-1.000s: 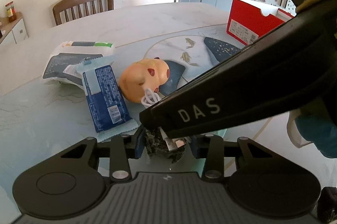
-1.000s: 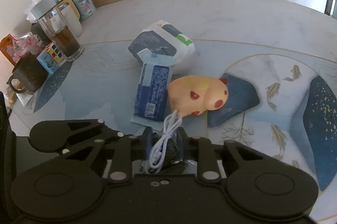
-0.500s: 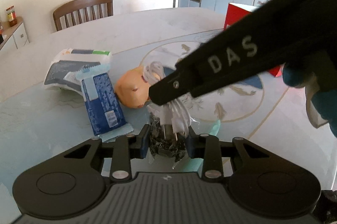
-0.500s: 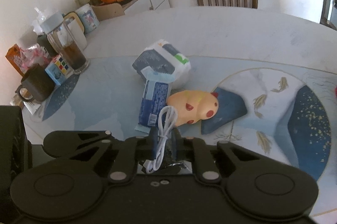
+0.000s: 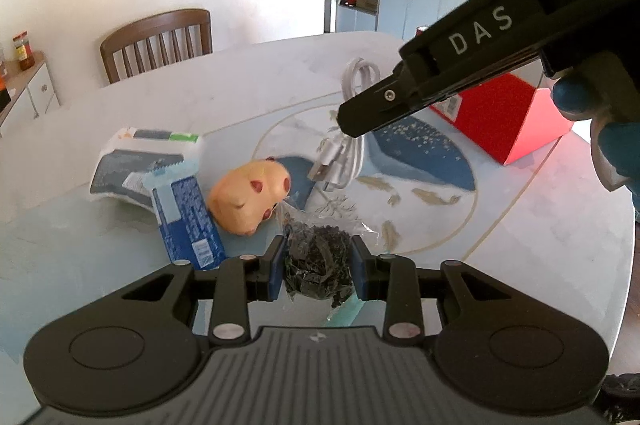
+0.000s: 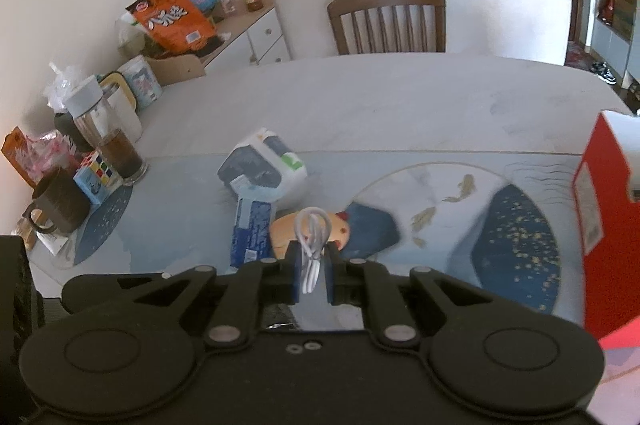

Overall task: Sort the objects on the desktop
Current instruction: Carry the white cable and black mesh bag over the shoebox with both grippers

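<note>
Currently the left gripper [image 5: 319, 265] is clamped on a clear bag of dark dried stuff [image 5: 318, 263], both blue pads pressed into its sides, bag held low over the table [image 5: 520, 225]

Right gripper [image 6: 312, 271] is pinched on a coiled white USB cable [image 6: 313, 245]; the loop sticks up past the fingertips. From the left wrist view the same cable [image 5: 344, 145] hangs in the air from the black fingers [image 5: 368, 109], plug end dangling, well above the tabletop and apart from the bag

On the table just beyond the left gripper: an orange pig toy [image 5: 250, 199] lying on its side, touching a blue snack pack [image 5: 186, 221] on its left. Behind that, a white-and-grey tissue pack [image 5: 140, 161], with the snack pack's top edge overlapping it. Same trio shows in the right wrist view: toy [image 6: 288, 231], snack pack [image 6: 252, 227], tissue pack [image 6: 264, 165]

Red box [image 5: 508, 113] stands at the right side of the table, partly hidden behind the right gripper. It's well apart from the toy cluster; near edge also visible at the right of the other view [image 6: 596, 209]

Far left table edge: glass of dark drink [image 6: 120, 157], dark mug [image 6: 60, 203], Rubik's cube [image 6: 98, 169]. Wooden chair [image 6: 388, 21] at the far side
</note>
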